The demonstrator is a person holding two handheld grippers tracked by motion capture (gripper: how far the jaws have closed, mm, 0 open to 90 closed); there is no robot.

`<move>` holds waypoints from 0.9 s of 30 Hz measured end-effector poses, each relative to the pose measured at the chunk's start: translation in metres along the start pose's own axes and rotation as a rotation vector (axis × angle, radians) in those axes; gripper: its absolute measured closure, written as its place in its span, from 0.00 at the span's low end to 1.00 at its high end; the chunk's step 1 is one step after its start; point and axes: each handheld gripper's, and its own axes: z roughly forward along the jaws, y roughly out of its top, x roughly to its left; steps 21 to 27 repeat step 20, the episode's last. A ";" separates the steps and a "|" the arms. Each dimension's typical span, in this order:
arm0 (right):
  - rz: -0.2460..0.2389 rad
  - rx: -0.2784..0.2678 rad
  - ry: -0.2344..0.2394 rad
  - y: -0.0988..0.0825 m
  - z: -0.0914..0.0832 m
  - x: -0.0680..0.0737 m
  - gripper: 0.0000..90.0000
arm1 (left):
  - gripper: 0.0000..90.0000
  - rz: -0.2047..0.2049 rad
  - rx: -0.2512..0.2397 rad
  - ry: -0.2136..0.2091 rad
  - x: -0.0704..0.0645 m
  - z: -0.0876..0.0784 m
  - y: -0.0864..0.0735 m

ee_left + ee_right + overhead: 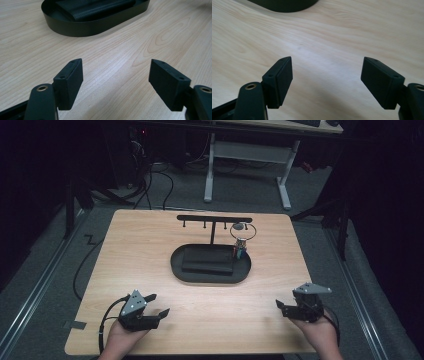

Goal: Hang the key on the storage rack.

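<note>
A light wooden counter (150, 245) carries a black oval tray (177, 265) near its centre, with a dark flat block (207, 260) lying inside it. From the tray's far edge rises a thin black T-shaped stand (214, 219) with small pegs under its bar. At the stand's 3 o'clock end hangs a wire ring (243, 231) with a small coloured bundle (240, 247) beneath it, too small to identify. The left hand-held gripper (159, 305) sits at the tray's 7 o'clock, near the counter's near edge, jaws spread wide and empty. The right hand-held gripper (281, 308) sits at the tray's 5 o'clock, jaws likewise wide apart, holding nothing
</note>
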 end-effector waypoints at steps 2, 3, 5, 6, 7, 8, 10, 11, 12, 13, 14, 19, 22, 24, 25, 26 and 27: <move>0.051 -0.054 0.030 -0.012 0.002 0.009 0.27 | 0.31 -0.004 -0.003 0.001 -0.001 0.000 0.000; 0.060 -0.083 0.037 -0.016 0.003 0.014 0.25 | 0.31 -0.009 -0.007 0.002 -0.001 0.001 0.000; 0.062 -0.135 0.012 -0.022 0.007 0.027 0.22 | 0.30 -0.012 -0.006 0.007 -0.002 0.003 0.000; 0.065 -0.172 -0.013 -0.026 0.009 0.035 0.19 | 0.29 -0.014 -0.004 0.012 -0.003 0.004 0.000; 0.077 -0.217 -0.035 -0.031 0.010 0.040 0.20 | 0.28 -0.015 -0.001 0.016 -0.003 0.005 0.000; 0.091 -0.244 -0.036 -0.036 0.011 0.044 0.22 | 0.28 -0.017 0.001 0.020 -0.004 0.005 0.000; 0.105 -0.254 0.019 -0.039 0.012 0.051 0.17 | 0.27 -0.018 0.000 0.020 -0.006 0.005 0.000; 0.083 -0.257 0.017 -0.041 0.012 0.054 0.18 | 0.27 -0.011 0.001 0.023 -0.007 0.005 0.001; 0.067 -0.256 0.014 -0.043 0.013 0.055 0.18 | 0.26 0.001 0.005 0.028 -0.009 0.003 0.001; 0.071 -0.250 0.024 -0.044 0.015 0.055 0.18 | 0.26 0.004 0.006 0.030 -0.010 0.002 0.000; 0.075 -0.249 0.032 -0.044 0.016 0.055 0.18 | 0.26 0.003 0.002 0.034 -0.011 0.001 0.000; 0.070 -0.271 0.027 -0.043 0.014 0.055 0.18 | 0.26 0.000 -0.013 0.046 -0.013 -0.005 0.001; 0.080 -0.273 0.029 -0.043 0.013 0.055 0.18 | 0.26 -0.001 -0.012 0.045 -0.012 -0.005 0.001; 0.080 -0.273 0.029 -0.043 0.013 0.055 0.18 | 0.26 -0.001 -0.012 0.045 -0.012 -0.005 0.001; 0.080 -0.273 0.029 -0.043 0.013 0.055 0.18 | 0.26 -0.001 -0.012 0.045 -0.012 -0.005 0.001; 0.080 -0.273 0.029 -0.043 0.013 0.055 0.18 | 0.26 -0.001 -0.012 0.045 -0.012 -0.005 0.001; 0.080 -0.273 0.029 -0.043 0.013 0.055 0.18 | 0.26 -0.001 -0.012 0.045 -0.012 -0.005 0.001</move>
